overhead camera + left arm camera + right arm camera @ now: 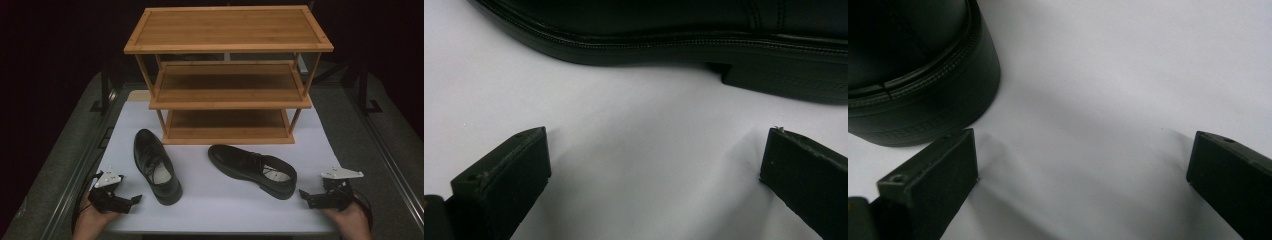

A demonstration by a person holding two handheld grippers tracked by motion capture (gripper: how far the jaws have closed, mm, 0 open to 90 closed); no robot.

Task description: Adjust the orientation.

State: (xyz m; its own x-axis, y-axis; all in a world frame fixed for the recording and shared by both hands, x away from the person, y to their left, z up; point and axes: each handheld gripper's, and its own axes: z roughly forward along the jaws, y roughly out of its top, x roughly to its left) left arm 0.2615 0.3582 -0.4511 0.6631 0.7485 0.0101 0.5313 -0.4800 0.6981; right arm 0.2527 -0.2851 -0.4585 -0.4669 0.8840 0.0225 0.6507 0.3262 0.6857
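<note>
Hands are rested low at the frame's bottom corners, palms up. Left gripper (131, 200) and right gripper (306, 196) are held wide open and empty, each aimed inward beside a black shoe (156, 165).

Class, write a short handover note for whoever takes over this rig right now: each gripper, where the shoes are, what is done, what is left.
Left gripper: open, empty, resting beside the left shoe.
Right gripper: open, empty, close to the heel of the right shoe.
Both shoes lie on the white table in front of the wooden rack.
Done: nothing gripped yet.
Left: probably grip each shoe and set it on a shelf.
</note>
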